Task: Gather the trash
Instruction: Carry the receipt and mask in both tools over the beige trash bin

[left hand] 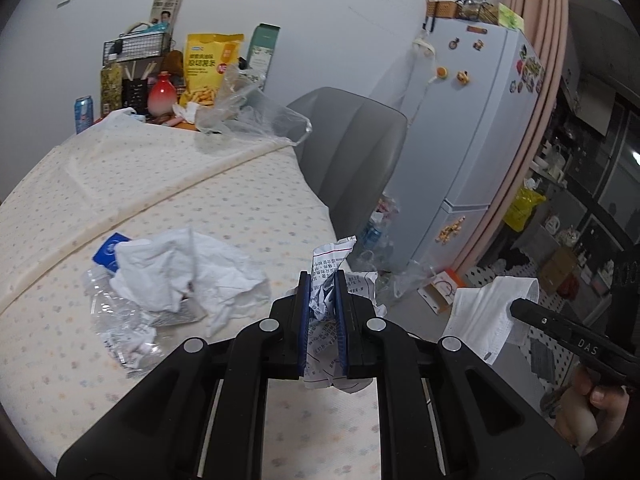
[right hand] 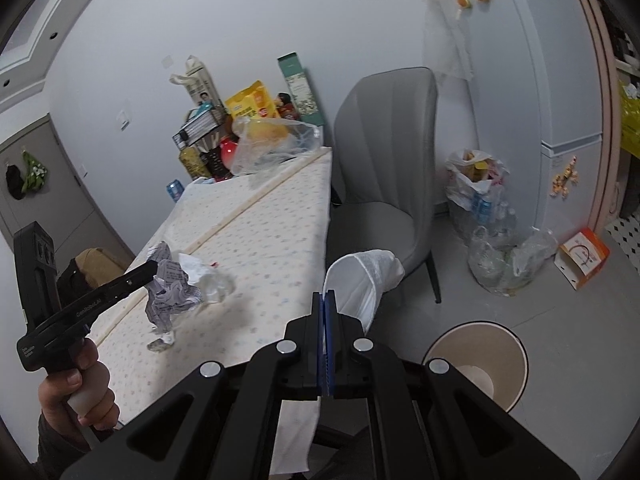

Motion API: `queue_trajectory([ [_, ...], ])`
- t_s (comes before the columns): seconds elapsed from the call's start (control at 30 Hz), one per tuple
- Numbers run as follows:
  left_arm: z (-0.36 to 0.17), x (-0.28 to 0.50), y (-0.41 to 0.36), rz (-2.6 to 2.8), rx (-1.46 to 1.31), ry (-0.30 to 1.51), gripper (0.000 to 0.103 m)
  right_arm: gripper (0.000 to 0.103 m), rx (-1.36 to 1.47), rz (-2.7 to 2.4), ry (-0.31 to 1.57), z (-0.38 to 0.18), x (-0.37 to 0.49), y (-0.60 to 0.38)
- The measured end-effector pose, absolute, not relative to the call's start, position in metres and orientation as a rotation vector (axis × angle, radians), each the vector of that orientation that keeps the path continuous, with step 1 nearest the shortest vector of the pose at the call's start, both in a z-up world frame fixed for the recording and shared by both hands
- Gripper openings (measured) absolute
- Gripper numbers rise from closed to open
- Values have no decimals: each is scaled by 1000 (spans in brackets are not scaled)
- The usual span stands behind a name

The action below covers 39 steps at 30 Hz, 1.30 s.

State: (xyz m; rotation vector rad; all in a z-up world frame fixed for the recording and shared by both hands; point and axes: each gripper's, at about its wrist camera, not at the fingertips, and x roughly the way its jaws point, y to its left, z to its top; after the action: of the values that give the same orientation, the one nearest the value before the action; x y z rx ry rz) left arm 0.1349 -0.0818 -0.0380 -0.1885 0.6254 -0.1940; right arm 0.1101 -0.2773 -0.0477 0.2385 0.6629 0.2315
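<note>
Left tool [left hand: 322, 296] clamps crumpled printed paper [left hand: 326, 312] at lower centre; right tool [right hand: 326, 316] pinches a white tissue [right hand: 364, 280] beside the desk [right hand: 260, 240].

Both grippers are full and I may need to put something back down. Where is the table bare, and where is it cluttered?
Bare cloth runs across the middle of the table, between the trash pile at the near end and the clear plastic bag at the far end. The far corner by the wall is crowded with the snack bag and bottles.

Probably a home dining corner: magnet-covered fridge [left hand: 472, 120], clothed table [right hand: 256, 240], padded chair [right hand: 384, 184].
</note>
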Motion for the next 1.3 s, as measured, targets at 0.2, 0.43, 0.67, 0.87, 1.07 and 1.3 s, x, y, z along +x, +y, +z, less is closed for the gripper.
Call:
queue_trajectory([
  [0.2, -48, 150, -108, -223, -163, 657, 12, 2, 267, 175, 686, -68, 115, -307],
  [0.43, -58, 167, -129, -234, -134, 692, 12, 2, 314, 128, 728, -97, 128, -333],
  [0.67, -71, 182, -143, -237, -126, 726, 12, 2, 347, 82, 779, -128, 147, -357],
  [0.87, -80, 198, -151, -243, -128, 754, 12, 2, 371, 56, 819, -152, 164, -370],
  [1.07, -83, 212, -160, -269, -138, 771, 12, 2, 383, 29, 844, -168, 178, -378],
  [1.3, -84, 226, -180, -303, -117, 788, 12, 32, 453, -14, 874, -193, 187, -393],
])
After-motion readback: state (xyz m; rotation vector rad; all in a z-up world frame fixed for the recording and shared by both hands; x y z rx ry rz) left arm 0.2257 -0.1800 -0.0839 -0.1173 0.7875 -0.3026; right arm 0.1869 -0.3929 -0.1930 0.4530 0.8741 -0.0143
